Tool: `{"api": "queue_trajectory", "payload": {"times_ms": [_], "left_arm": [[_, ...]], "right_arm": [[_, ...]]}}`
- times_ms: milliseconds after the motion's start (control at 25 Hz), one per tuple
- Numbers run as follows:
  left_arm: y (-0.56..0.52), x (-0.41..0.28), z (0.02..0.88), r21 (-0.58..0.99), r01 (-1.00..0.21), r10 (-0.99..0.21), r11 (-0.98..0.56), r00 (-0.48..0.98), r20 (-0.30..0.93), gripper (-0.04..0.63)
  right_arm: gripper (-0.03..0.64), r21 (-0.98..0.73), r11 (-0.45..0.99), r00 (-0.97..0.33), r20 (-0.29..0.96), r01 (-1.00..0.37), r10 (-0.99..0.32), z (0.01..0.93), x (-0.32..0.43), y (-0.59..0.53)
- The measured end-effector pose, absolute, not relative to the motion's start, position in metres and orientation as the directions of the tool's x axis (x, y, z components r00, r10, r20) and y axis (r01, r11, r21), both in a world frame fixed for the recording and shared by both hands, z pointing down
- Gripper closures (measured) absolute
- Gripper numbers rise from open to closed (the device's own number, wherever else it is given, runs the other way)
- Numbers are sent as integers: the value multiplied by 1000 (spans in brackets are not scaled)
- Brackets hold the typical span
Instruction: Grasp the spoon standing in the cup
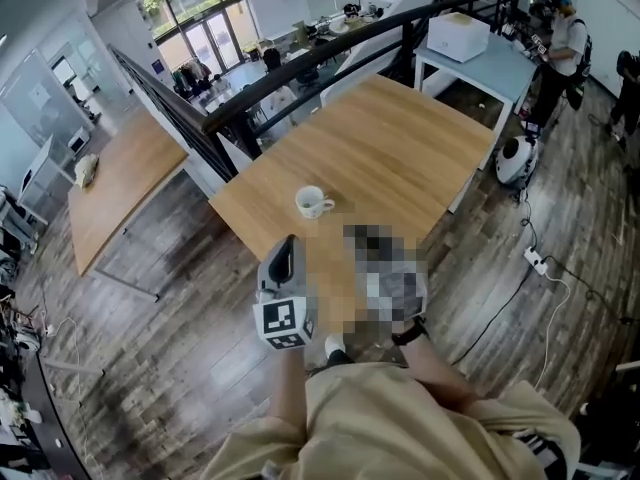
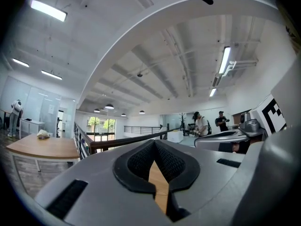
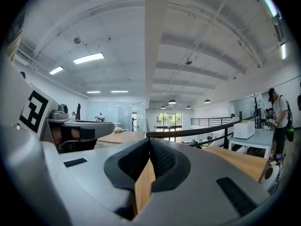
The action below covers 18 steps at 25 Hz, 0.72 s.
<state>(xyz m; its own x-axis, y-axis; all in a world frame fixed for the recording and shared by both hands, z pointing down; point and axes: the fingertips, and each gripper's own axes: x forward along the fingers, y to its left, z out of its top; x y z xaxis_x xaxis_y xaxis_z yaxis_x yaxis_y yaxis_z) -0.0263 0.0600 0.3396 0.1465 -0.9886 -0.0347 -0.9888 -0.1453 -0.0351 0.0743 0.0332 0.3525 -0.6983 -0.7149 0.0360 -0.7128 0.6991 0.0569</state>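
A white cup with its handle to the right stands near the front of the wooden table in the head view; it is too small to make out a spoon in it. My left gripper is held up just short of the table's near edge, below the cup, with its jaws shut and nothing between them. A mosaic patch mostly covers my right gripper beside it. The left gripper view and the right gripper view both show pads closed together, aimed level over the table; neither shows the cup.
A second wooden table stands to the left, past a black railing. Behind are a pale table with a white box and a person. A white round machine and a power strip with cable lie on the floor at the right.
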Motion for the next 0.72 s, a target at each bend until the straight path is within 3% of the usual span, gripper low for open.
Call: {"api": "queue_trajectory", "payload": {"times_ms": [400, 720], "left_arm": [[-17, -86, 358, 10, -970, -970, -242, 242, -4, 584], [-59, -98, 403, 58, -947, -948, -315, 317, 38, 584]], "right_arm": [[606, 53, 658, -652, 93, -751, -752, 372, 4, -36], [606, 35, 594, -579, 184, -804, -794, 421, -1, -78]]}}
